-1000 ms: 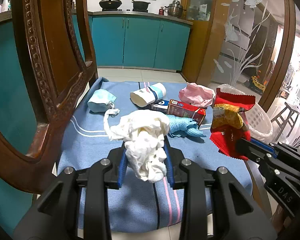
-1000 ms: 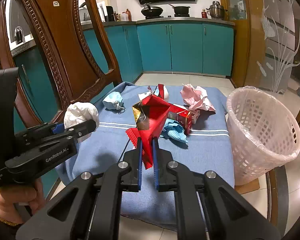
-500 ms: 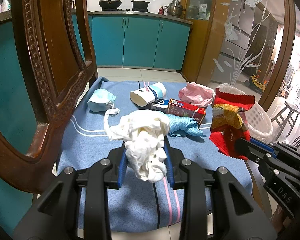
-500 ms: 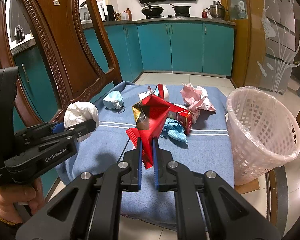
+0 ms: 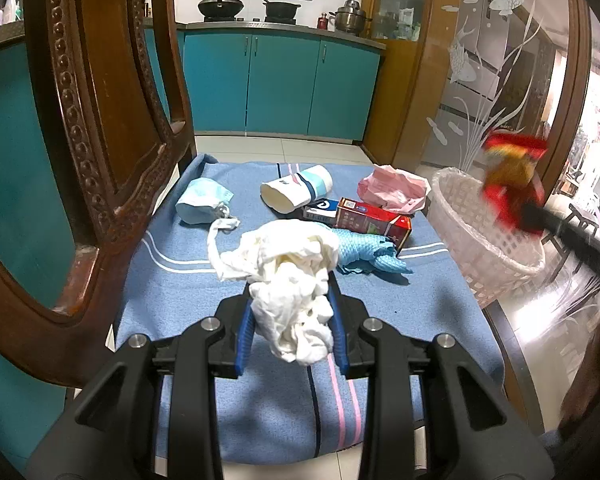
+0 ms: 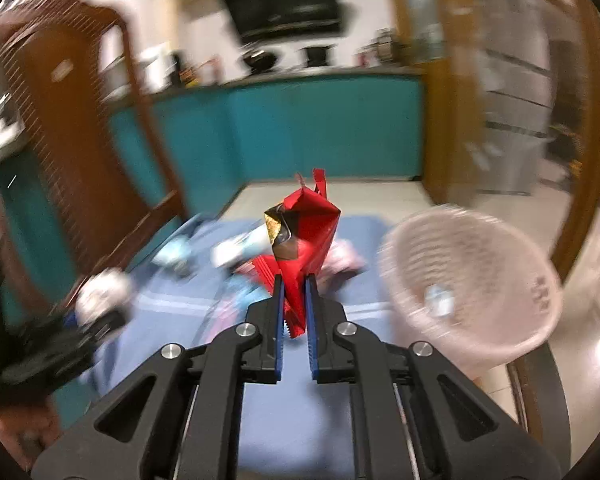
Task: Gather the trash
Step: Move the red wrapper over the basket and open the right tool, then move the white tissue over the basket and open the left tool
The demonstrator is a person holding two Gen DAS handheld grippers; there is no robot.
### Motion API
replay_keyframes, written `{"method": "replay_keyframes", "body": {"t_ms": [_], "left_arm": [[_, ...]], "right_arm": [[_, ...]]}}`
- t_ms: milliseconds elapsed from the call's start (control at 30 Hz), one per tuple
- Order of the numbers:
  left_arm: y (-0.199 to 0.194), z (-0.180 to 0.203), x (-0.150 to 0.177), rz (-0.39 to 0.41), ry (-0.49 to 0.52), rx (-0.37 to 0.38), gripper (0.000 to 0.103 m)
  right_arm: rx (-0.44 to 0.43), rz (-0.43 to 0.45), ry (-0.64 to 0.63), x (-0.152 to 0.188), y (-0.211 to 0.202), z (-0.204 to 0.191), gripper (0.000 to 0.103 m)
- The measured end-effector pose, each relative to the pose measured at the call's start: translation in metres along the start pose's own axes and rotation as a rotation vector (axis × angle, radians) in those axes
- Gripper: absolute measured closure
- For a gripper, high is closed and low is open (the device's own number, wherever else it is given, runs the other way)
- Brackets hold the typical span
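My left gripper [image 5: 292, 312] is shut on a crumpled white tissue wad [image 5: 288, 276], held above the blue cloth [image 5: 180, 280]. My right gripper [image 6: 293, 292] is shut on a red snack wrapper [image 6: 304, 228]; in the left wrist view the wrapper [image 5: 512, 180] hangs blurred over the white plastic basket [image 5: 476, 248]. In the right wrist view the basket [image 6: 472, 280] is to the right of the wrapper. On the cloth lie a face mask [image 5: 202, 204], a paper cup [image 5: 296, 192], a red carton [image 5: 374, 220], a pink wrapper [image 5: 392, 188] and a blue rag [image 5: 364, 252].
A carved wooden chair back [image 5: 100, 140] rises at the left of the cloth. Teal kitchen cabinets [image 5: 280, 80] stand behind. The basket sits off the cloth's right edge, near a wooden door frame [image 5: 576, 80].
My right gripper has swung up and right with the red wrapper, from beside the cloth to over the basket; its view is now blurred. The left gripper with the tissue has stayed put.
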State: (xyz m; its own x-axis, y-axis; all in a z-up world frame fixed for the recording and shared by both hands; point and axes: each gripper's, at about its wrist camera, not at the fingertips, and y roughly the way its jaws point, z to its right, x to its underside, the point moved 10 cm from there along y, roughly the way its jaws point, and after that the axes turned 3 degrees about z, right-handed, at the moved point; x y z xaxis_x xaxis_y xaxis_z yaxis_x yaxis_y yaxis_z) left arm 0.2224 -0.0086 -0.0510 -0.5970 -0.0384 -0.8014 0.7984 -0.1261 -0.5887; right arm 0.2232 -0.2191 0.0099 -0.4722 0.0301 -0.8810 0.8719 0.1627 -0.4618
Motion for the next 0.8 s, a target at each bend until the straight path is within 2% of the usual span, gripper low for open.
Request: {"method": "replay_keyframes", "body": {"t_ms": [100, 233, 267, 333, 367, 400, 433, 467, 567, 600, 667, 800], "left_arm": [[0.002, -0.002, 0.001, -0.006, -0.008, -0.001, 0.071], [0.003, 0.000, 0.001, -0.008, -0.004, 0.004, 0.071], [0.004, 0.000, 0.001, -0.008, -0.001, 0.005, 0.071], [0.005, 0.002, 0.002, -0.011, 0.004, 0.012, 0.071], [0.006, 0.003, 0.003, -0.011, 0.008, 0.015, 0.071], [0.007, 0.004, 0.004, -0.012, 0.014, 0.016, 0.071], [0.008, 0.004, 0.005, -0.014, 0.018, 0.018, 0.071], [0.008, 0.004, 0.006, -0.015, 0.020, 0.020, 0.071], [0.010, 0.008, 0.009, -0.021, 0.029, 0.026, 0.071], [0.010, 0.012, 0.009, -0.021, 0.033, 0.039, 0.071], [0.012, 0.022, 0.009, -0.026, 0.044, 0.054, 0.071], [0.024, 0.073, -0.005, -0.034, 0.083, 0.119, 0.071]], "right_arm": [[0.090, 0.024, 0.101, -0.017, 0.012, 0.059, 0.092], [0.165, -0.004, 0.174, -0.014, 0.042, 0.113, 0.091], [0.165, -0.018, 0.192, -0.009, 0.051, 0.122, 0.088], [0.168, -0.059, 0.238, 0.002, 0.070, 0.142, 0.069], [0.180, -0.085, 0.260, 0.008, 0.076, 0.150, 0.053], [0.184, -0.111, 0.309, 0.013, 0.076, 0.158, 0.050], [0.167, -0.102, 0.339, 0.011, 0.070, 0.159, 0.050], [0.129, -0.051, 0.368, 0.000, 0.055, 0.157, 0.048], [0.129, 0.106, 0.364, -0.025, 0.009, 0.150, 0.021], [0.139, 0.191, 0.379, -0.033, -0.017, 0.151, 0.012], [0.155, 0.309, 0.427, -0.040, -0.052, 0.156, 0.008], [0.207, 0.427, 0.467, -0.047, -0.080, 0.170, 0.008]]}}
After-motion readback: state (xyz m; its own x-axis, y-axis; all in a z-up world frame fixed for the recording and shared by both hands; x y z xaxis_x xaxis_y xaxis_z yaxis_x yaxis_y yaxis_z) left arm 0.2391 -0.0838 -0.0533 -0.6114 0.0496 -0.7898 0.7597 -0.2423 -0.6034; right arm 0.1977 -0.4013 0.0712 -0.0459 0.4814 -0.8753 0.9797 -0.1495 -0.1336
